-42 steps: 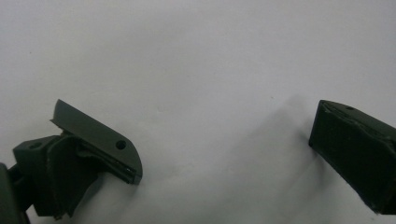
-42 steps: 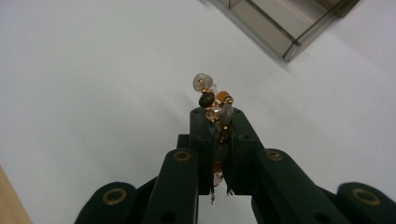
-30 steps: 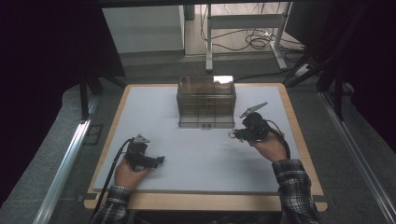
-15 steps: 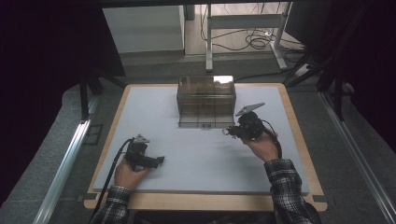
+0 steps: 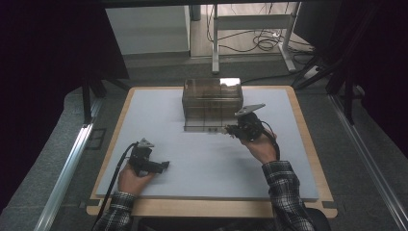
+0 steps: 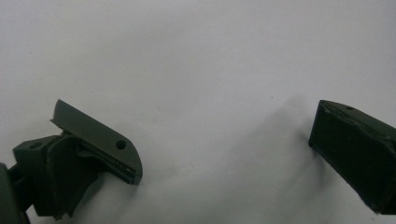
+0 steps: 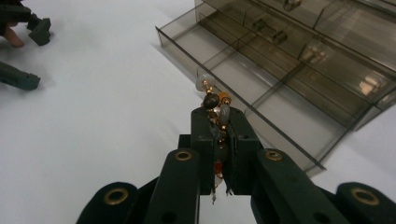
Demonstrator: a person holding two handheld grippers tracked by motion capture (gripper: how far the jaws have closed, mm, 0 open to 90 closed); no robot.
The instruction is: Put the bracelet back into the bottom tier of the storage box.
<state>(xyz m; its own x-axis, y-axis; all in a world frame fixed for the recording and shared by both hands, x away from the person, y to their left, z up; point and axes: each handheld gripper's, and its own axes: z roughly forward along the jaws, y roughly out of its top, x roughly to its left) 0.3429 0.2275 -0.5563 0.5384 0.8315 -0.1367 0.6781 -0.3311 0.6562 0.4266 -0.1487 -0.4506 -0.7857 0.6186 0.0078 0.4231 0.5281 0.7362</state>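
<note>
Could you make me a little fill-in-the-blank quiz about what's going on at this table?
1. The right gripper is shut on a string of ____.
2. The smoky plastic organizer box has its bottom drawer pulled ____.
3. The left gripper has its jaws ____, holding nothing.

Missing words: beads; open; open

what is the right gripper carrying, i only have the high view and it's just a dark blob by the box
Observer: A beaded bracelet, pinched between the right gripper fingers.
Operator: colours?
Observer: Grey, dark, orange and gold beads.
Operator: is the box drawer open
Observer: Yes, the smoky clear organizer box has a drawer pulled out, split into compartments, just beyond the beads.
Operator: left gripper holding anything
Observer: No, the left gripper is open over bare white table.
</note>
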